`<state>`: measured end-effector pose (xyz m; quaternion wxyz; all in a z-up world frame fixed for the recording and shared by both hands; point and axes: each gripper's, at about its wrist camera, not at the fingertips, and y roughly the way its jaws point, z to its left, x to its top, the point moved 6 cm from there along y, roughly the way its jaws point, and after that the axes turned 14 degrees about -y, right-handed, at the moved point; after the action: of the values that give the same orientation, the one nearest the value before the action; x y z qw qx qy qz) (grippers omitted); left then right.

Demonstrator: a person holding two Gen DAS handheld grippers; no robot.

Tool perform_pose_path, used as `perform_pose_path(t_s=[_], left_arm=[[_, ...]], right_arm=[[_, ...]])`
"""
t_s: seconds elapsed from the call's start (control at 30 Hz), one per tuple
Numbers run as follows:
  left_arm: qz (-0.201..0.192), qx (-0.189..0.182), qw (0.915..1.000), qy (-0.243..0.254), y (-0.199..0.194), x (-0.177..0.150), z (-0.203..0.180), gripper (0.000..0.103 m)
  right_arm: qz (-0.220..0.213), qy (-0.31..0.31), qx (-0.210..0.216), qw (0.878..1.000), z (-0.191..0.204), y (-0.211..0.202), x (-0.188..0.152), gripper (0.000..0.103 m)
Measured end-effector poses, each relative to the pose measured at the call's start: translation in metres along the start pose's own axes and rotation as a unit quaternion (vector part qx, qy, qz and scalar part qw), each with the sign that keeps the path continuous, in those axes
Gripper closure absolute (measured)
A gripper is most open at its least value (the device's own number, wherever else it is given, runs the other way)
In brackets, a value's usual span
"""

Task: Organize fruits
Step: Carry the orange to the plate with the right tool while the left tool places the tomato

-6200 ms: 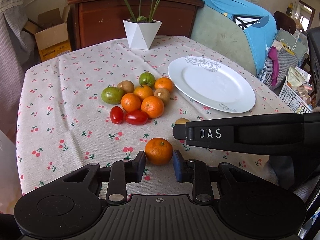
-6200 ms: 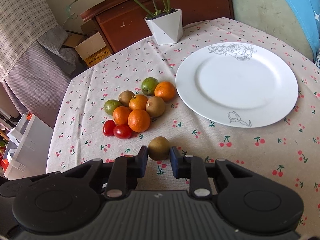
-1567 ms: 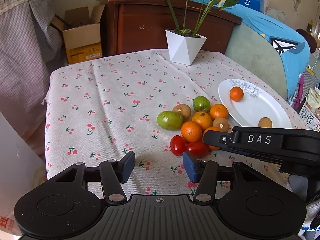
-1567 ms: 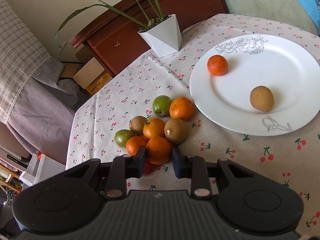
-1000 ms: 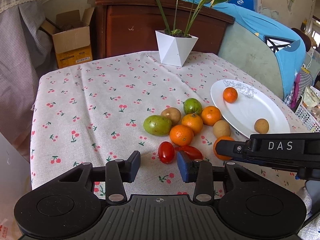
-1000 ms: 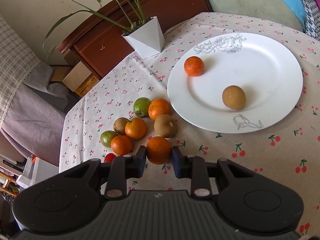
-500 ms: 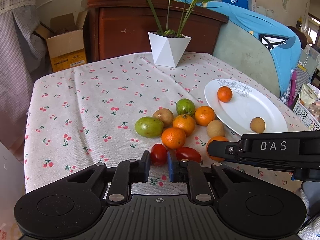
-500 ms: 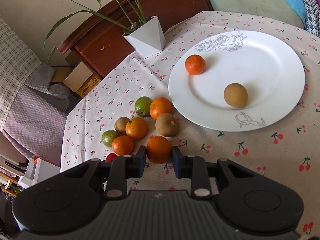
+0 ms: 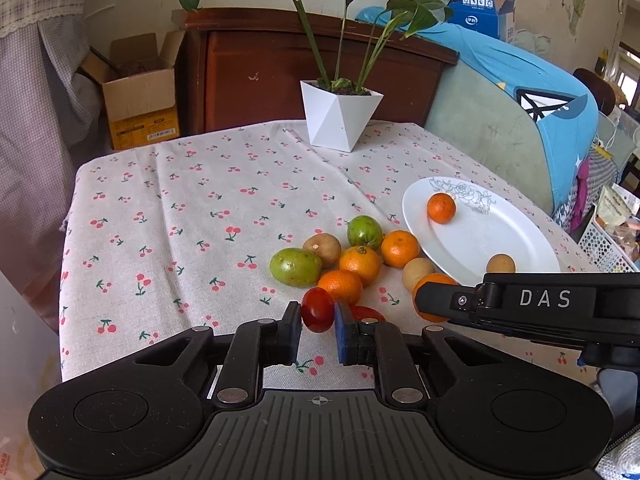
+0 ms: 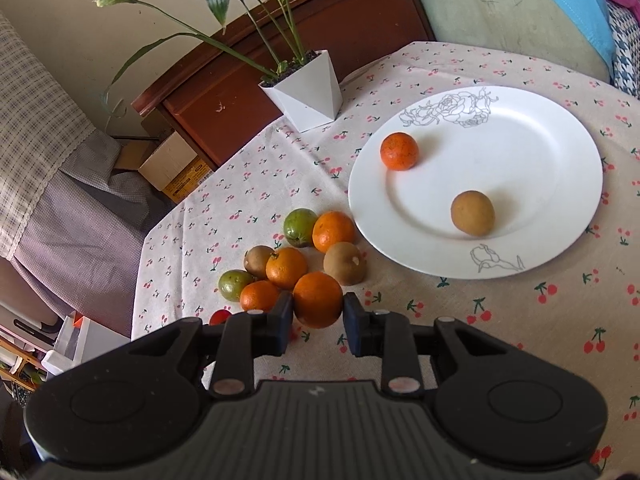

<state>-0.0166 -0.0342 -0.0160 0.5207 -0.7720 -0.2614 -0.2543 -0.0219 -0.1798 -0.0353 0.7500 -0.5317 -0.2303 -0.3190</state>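
Observation:
My left gripper is shut on a red cherry tomato, just above the cloth. A second tomato lies half hidden behind its right finger. My right gripper is shut on an orange and shows in the left wrist view as a black bar. The fruit pile of oranges, green fruits and brown fruits lies left of the white plate. The plate holds an orange and a brown fruit.
A white pot with a green plant stands at the table's far side. A wooden cabinet and a cardboard box lie beyond it. A sofa with blue cloth is on the right, a white basket beside it.
My left gripper moved in on the pile and closed on the cherry tomato, lifting it slightly. My right gripper took the orange from the pile and holds it.

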Motion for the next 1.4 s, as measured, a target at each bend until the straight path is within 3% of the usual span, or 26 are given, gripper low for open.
perform_pose_path(t_s=[0.17, 0.37, 0.6, 1.03, 1.23, 1.37, 1.4], left_arm=[[-0.007, -0.011, 0.9999, 0.003, -0.012, 0.007, -0.014, 0.088], [0.0, -0.055, 0.9985, 0.0, -0.019, 0.016, -0.04, 0.088], [0.012, -0.079, 0.9968, 0.007, -0.007, 0.02, -0.069, 0.088], [0.046, -0.092, 0.9945, 0.023, 0.044, 0.006, -0.109, 0.088], [0.05, -0.089, 0.9945, 0.024, 0.057, 0.004, -0.112, 0.087], [0.045, -0.084, 0.9951, 0.026, 0.056, 0.006, -0.112, 0.084], [0.045, -0.081, 0.9953, 0.027, 0.055, 0.006, -0.112, 0.079]], right_arm=[[-0.008, -0.004, -0.009, 1.0, -0.006, -0.014, 0.013, 0.076], [-0.014, -0.03, -0.014, 0.999, -0.023, -0.04, 0.036, 0.076], [-0.01, -0.001, -0.038, 0.999, -0.067, -0.048, 0.046, 0.076], [0.011, 0.093, -0.067, 0.993, -0.113, -0.033, 0.04, 0.076], [0.016, 0.107, -0.083, 0.991, -0.121, -0.027, 0.038, 0.073], [0.012, 0.115, -0.081, 0.99, -0.122, -0.029, 0.039, 0.073], [0.011, 0.11, -0.083, 0.99, -0.12, -0.03, 0.04, 0.073]])
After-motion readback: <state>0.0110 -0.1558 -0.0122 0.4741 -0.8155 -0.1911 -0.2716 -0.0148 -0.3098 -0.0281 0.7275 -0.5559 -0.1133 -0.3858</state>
